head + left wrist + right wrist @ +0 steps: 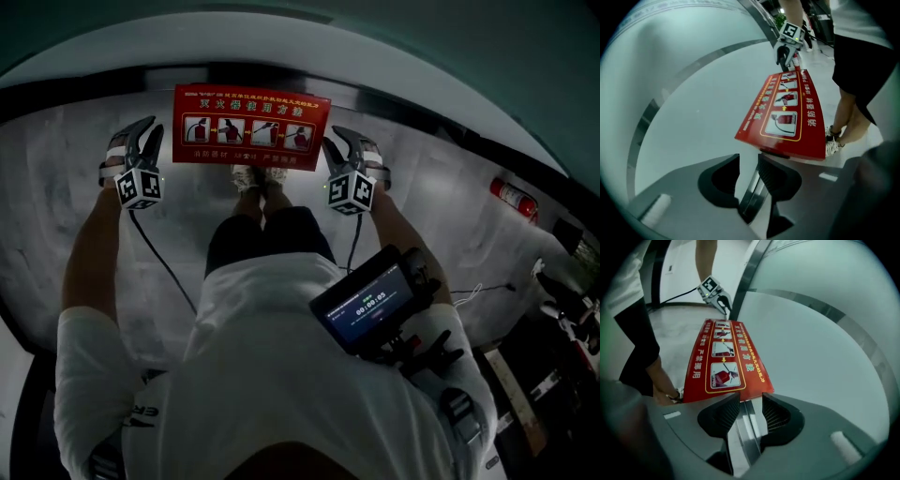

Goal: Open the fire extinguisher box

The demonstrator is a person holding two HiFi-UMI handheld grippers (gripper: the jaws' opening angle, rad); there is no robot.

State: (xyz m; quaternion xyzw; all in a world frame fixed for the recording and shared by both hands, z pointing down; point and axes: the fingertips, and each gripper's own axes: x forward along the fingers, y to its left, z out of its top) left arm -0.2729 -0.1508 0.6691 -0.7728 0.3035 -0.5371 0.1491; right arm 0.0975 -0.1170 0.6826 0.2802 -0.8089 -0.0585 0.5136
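Presently in hand: approach to the red lid of the fire extinguisher box (251, 127). Nothing is gripped, and the lid reads as not yet raised.
Box position: on the floor, with the curved wall (281, 47) directly behind the box and the person's feet (255, 178) just in front of it.
Left tool (749, 159): at the box's left end. Its jaws are part-way apart and empty; only a bright metal strip (753, 185) shows through the gap.
Right tool (751, 397): at the box's right end, likewise half-wide and empty, with the lid's corner just beyond its tips.
Method advised: seat each tool squarely on its end edge of the lid, with one jaw under the lip, and close both before lifting. Raise both ends together so the lid does not twist.
Edges: the lid's rear edge sits close to the wall, so the hinge is judged to lie there. The front edge is the free one.
Open room: bare floor lies to the left and right of the box, and there is little room behind it. The feet crowd the front.
Hazard: a loose extinguisher (514, 197) lies well to the right of the box, and a cable (159, 253) trails in front of it.
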